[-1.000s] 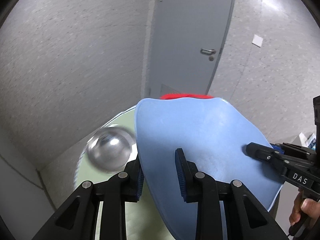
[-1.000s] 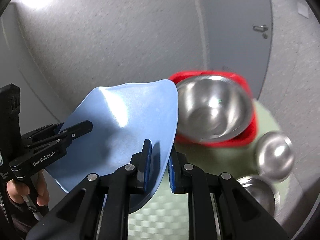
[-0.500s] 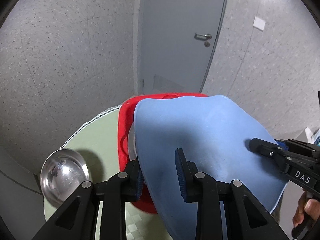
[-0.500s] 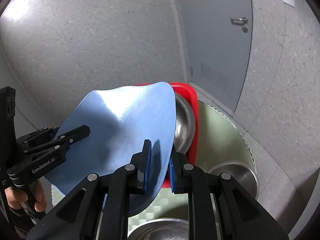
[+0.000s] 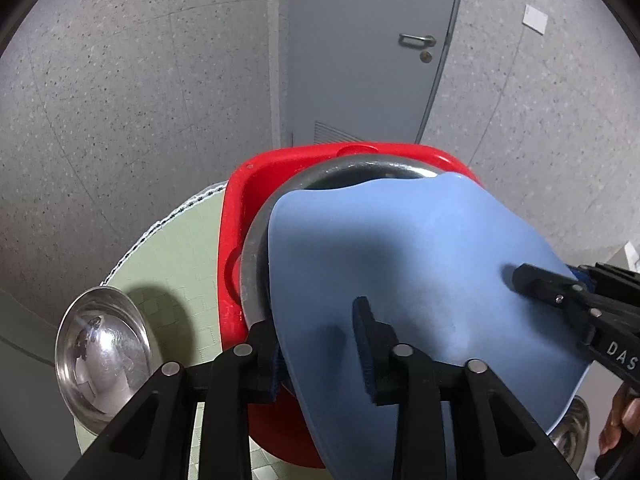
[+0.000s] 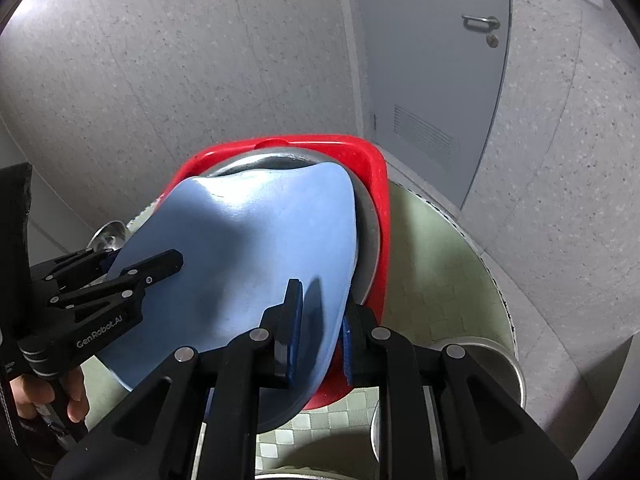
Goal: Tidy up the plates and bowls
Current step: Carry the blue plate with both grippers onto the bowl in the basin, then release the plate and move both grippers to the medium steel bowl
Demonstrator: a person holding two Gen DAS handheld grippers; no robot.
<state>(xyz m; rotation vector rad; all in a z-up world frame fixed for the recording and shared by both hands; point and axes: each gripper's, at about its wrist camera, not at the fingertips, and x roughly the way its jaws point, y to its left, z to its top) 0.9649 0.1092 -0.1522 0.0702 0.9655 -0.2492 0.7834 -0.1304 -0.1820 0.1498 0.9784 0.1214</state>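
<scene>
A large light blue plate (image 5: 416,272) is held tilted between both grippers, over a big steel bowl (image 5: 256,240) that sits in a red tray (image 5: 232,216). My left gripper (image 5: 320,344) is shut on the plate's near left rim. My right gripper (image 6: 320,320) is shut on the plate's right rim (image 6: 256,248); it also shows in the left wrist view (image 5: 552,284). The plate hides most of the bowl (image 6: 368,232) and tray (image 6: 376,168).
A small steel bowl (image 5: 100,352) lies on the round green table (image 5: 176,256) left of the tray. Another steel bowl (image 6: 488,364) sits at the right near the table edge (image 6: 480,256). A grey wall and door (image 5: 376,48) stand behind.
Both grippers carried the blue plate forward and down over the red tray. The steel bowl in the tray is now largely covered by the plate.
</scene>
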